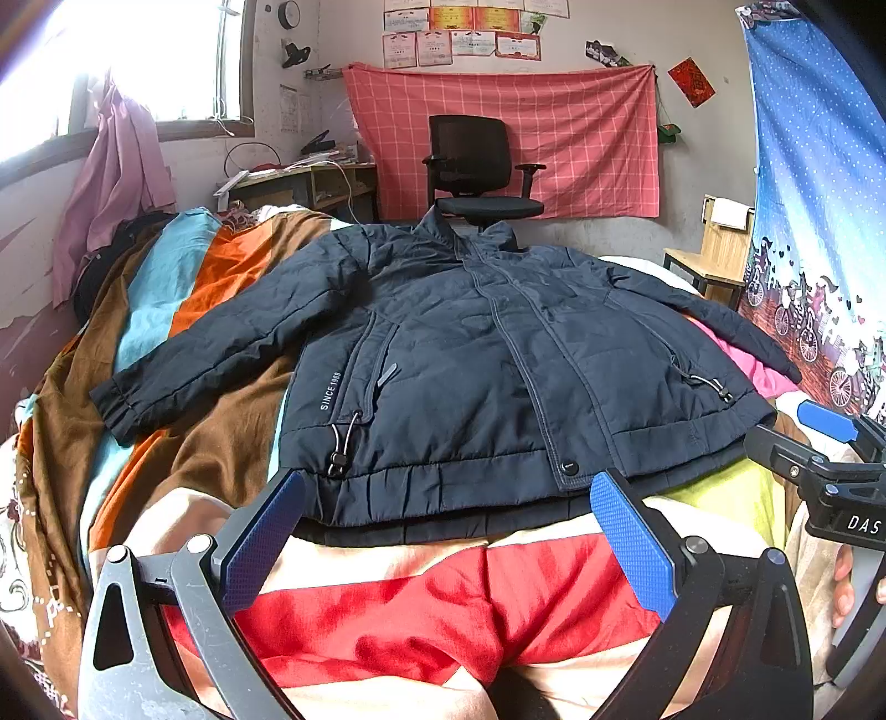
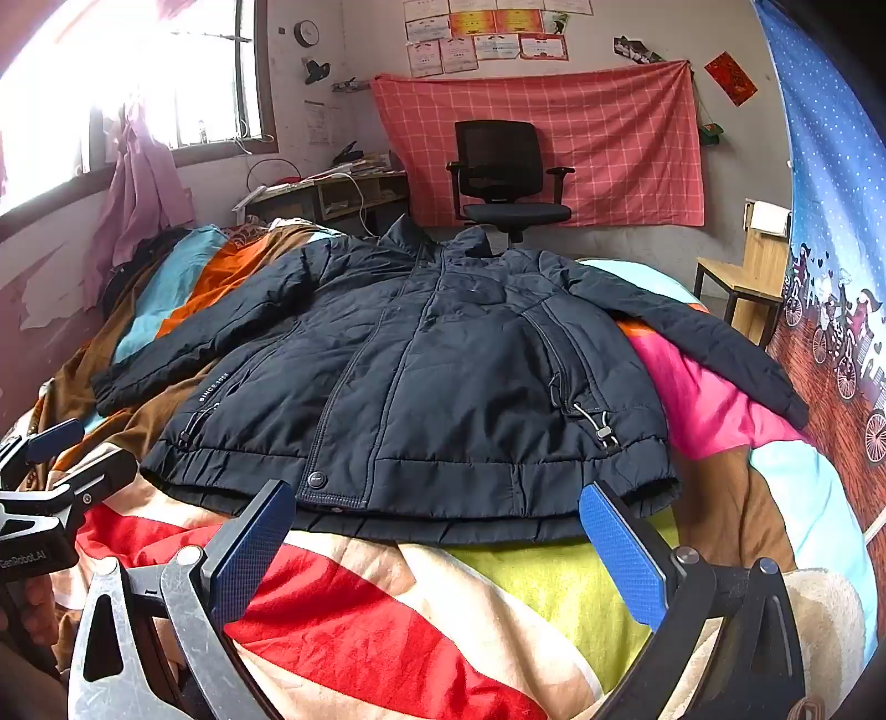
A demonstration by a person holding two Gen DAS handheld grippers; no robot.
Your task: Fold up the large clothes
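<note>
Navy and quilted, the jacket point(image 1: 470, 354) lay front-up and zipped across the striped blanket point(image 1: 421, 598), sleeves spread to either side, its hem nearest the cameras. The left gripper point(image 1: 448, 531) hovered just short of that hem, blue pads wide apart and holding nothing. The right gripper point(image 2: 437, 537) sat alongside it, likewise spread wide and empty, near the hem.

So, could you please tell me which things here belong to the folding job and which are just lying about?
Belongs to the job:
navy jacket, spread flat and zipped
left gripper, open
right gripper, open
striped blanket, under the jacket

Just lying about:
office chair
pink checked cloth on the wall
wooden stool
wall clock
</note>
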